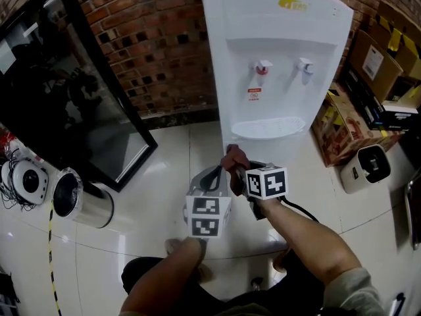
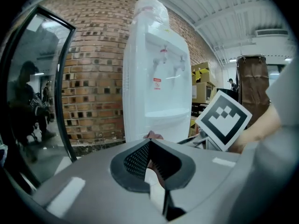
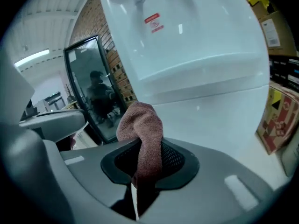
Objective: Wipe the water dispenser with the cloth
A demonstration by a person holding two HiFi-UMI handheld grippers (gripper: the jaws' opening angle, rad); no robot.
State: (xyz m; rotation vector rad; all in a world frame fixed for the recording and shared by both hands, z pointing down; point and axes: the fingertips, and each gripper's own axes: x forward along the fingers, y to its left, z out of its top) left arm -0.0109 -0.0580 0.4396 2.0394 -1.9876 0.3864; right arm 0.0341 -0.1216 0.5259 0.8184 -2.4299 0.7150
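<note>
Right tongs (image 3: 147, 148) first: they are clamped on the cloth (image 3: 142, 129). It is a reddish-brown rag, gripped at the middle, with a bunched end sticking up past the tips.

The dispenser (image 1: 276, 45) stands white against the brick wall (image 1: 151, 38), and the cloth (image 1: 234, 158) hangs just in front of its lower cabinet, below the drip tray (image 1: 268, 128). I cannot tell if it touches the front.

The left tongs (image 1: 219, 172) sit close alongside, on the side away from the dispenser's boxes (image 1: 342, 130). Their tips are together. A sliver of cloth (image 2: 153, 135) shows right at the tips (image 2: 148, 143), but I cannot tell whether they pinch it.

From the left gripper view the dispenser (image 2: 156, 78) stands straight ahead, both taps showing, and the right tongs' marker cube (image 2: 223, 119) is to its right. From the right gripper view its front (image 3: 196, 41) fills the picture.

A dark glass panel (image 1: 72, 91) leans against the wall left of the dispenser. A steel bin (image 1: 79, 199) lies on the floor further left.
</note>
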